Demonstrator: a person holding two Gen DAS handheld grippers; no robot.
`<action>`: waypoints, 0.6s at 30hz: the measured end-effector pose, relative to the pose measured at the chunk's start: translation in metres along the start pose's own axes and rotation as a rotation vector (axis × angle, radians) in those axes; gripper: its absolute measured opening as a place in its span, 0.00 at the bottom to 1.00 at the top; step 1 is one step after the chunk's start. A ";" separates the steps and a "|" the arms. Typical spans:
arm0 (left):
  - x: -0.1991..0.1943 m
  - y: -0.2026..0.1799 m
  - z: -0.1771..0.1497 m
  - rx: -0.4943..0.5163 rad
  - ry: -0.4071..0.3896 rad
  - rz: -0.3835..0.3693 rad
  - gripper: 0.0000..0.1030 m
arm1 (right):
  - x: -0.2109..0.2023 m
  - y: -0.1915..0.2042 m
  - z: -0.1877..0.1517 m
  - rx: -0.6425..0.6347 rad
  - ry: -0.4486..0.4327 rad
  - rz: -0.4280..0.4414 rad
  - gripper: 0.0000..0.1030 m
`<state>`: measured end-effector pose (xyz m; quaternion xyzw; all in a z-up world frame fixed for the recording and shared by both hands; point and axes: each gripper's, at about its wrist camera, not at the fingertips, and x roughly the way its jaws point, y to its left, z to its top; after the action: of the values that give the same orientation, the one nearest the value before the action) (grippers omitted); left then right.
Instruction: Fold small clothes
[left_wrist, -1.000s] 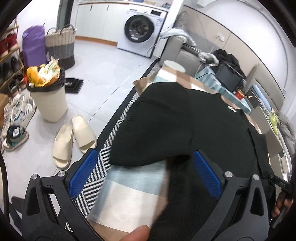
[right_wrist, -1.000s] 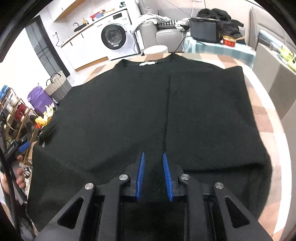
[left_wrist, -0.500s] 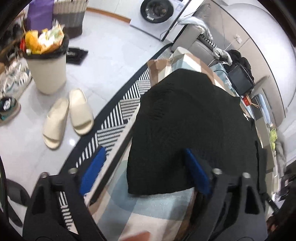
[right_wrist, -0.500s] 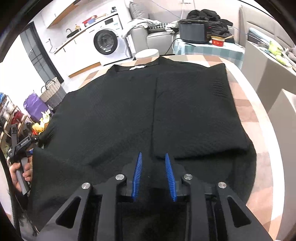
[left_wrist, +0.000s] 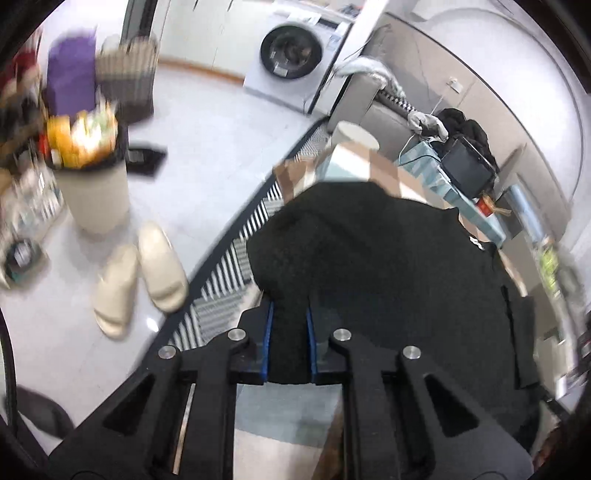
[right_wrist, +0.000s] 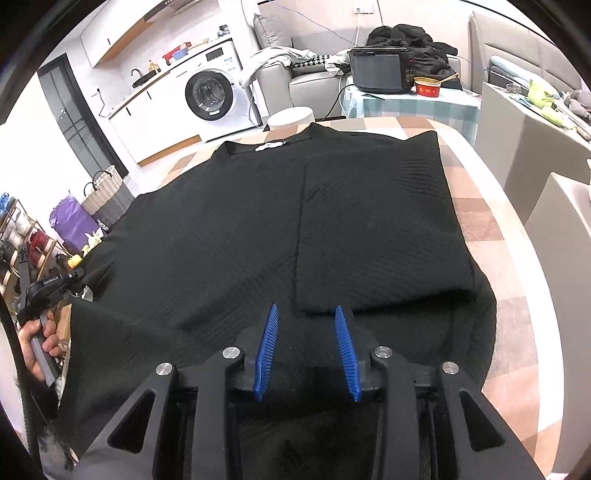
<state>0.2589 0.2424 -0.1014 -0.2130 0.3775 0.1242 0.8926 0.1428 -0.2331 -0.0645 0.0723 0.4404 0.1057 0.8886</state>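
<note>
black knit top (right_wrist: 229, 236) lies spread over the checked tablecloth (right_wrist: 491, 229), filling the middle of the right wrist view, its collar toward the upper centre and one side already folded in over the body at right of centre. the left gripper (left_wrist: 289, 341), at the bottom centre of its own view, is closing with a bunched fold of the top's edge pinched between its blue pads (left_wrist: 266, 343); in the right wrist view it shows at the far left edge, held in a hand (right_wrist: 35, 341). the right gripper (right_wrist: 306, 350), low in the centre of its view, is opening, its blue pads apart above the dark hem with nothing gripped. pale slippers (left_wrist: 140, 273) sit on the floor at the left.
</note>
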 end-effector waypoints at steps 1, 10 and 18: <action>-0.009 -0.013 0.003 0.042 -0.025 0.010 0.11 | -0.001 -0.001 -0.001 0.003 -0.002 0.002 0.33; -0.029 -0.183 -0.001 0.461 -0.061 -0.262 0.37 | -0.014 -0.010 -0.008 0.020 -0.012 -0.002 0.33; -0.027 -0.172 -0.026 0.406 0.001 -0.298 0.72 | -0.021 -0.024 -0.016 0.061 -0.017 -0.038 0.37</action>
<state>0.2903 0.0770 -0.0485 -0.0826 0.3596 -0.0874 0.9253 0.1208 -0.2605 -0.0634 0.0920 0.4371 0.0749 0.8916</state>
